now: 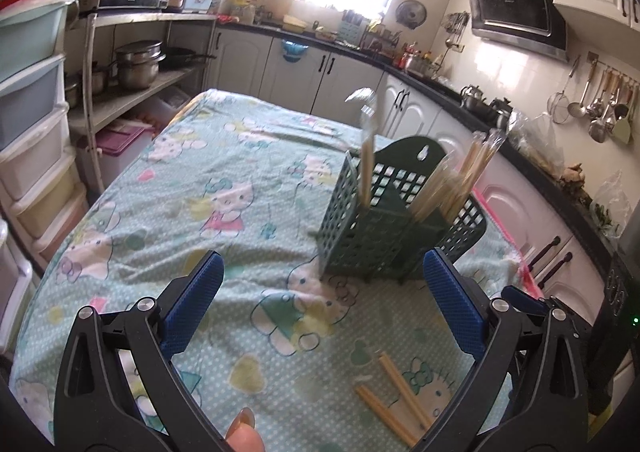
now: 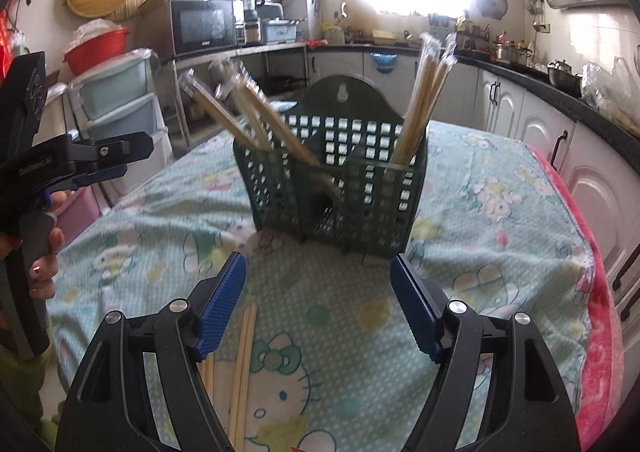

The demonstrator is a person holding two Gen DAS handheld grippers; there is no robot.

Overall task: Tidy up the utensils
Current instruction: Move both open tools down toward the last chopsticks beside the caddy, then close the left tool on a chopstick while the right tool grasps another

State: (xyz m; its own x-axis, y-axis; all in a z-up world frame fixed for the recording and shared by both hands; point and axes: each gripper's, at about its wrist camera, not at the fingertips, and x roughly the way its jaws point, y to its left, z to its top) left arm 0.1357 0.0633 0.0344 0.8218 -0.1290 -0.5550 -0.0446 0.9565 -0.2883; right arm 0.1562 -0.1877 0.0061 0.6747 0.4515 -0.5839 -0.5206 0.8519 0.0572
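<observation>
A dark green slotted utensil basket [image 2: 340, 188] stands upright near the middle of the table, on a pale green cartoon-cat tablecloth [image 2: 500, 236]. Wrapped chopsticks [image 2: 420, 108] lean in its two compartments. More loose chopsticks [image 2: 244, 364] lie flat on the cloth nearer the cameras. The right gripper [image 2: 318, 300] and the left gripper [image 1: 322, 292] both have their jaws spread wide, with nothing between them
</observation>
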